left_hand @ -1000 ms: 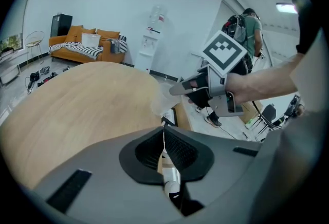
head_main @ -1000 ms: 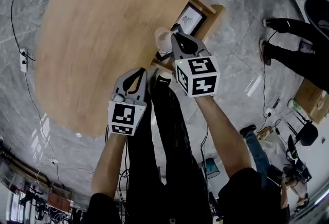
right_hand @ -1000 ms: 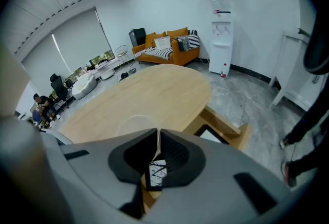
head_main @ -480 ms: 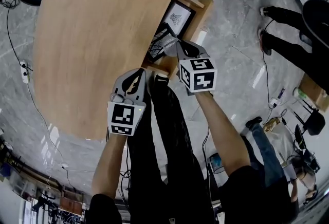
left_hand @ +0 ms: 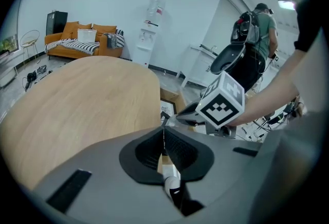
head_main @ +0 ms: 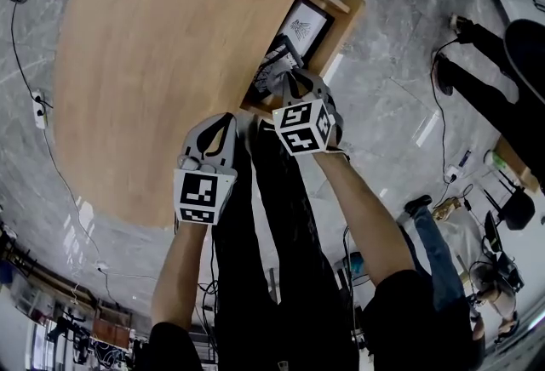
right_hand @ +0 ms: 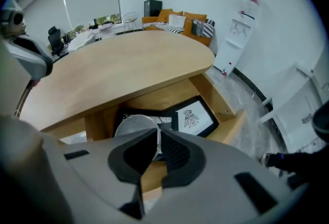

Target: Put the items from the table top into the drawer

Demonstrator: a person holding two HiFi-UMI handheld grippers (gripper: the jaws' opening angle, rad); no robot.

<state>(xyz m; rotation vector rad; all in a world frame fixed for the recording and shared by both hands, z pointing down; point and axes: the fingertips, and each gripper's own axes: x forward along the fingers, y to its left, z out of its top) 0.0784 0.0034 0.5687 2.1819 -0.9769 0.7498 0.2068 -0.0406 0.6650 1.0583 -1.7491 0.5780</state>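
Observation:
A pale grey cup [right_hand: 132, 128] hangs over the open wooden drawer [right_hand: 229, 125], with my right gripper [right_hand: 156, 138] shut on its rim. In the head view that right gripper [head_main: 289, 76] and the cup [head_main: 274, 80] are low over the drawer [head_main: 351, 16], at the right edge of the oval wooden table [head_main: 170, 46]. A framed drawing [right_hand: 193, 115] and a dark patterned frame [right_hand: 128, 114] lie in the drawer. My left gripper [head_main: 226, 118] is shut and empty at the table's near edge. In its own view the left gripper [left_hand: 163, 133] points toward the right gripper's marker cube [left_hand: 221, 105].
The person's dark-trousered legs [head_main: 281, 216] stand right behind the drawer. Another person [head_main: 502, 46] stands on the marble floor at the right. Cables and a power strip [head_main: 38, 101] lie on the floor to the left. An orange sofa [left_hand: 85, 40] stands beyond the table.
My right gripper has come down and toward the drawer with the cup, rolling as it went. The left gripper has stayed at the table edge.

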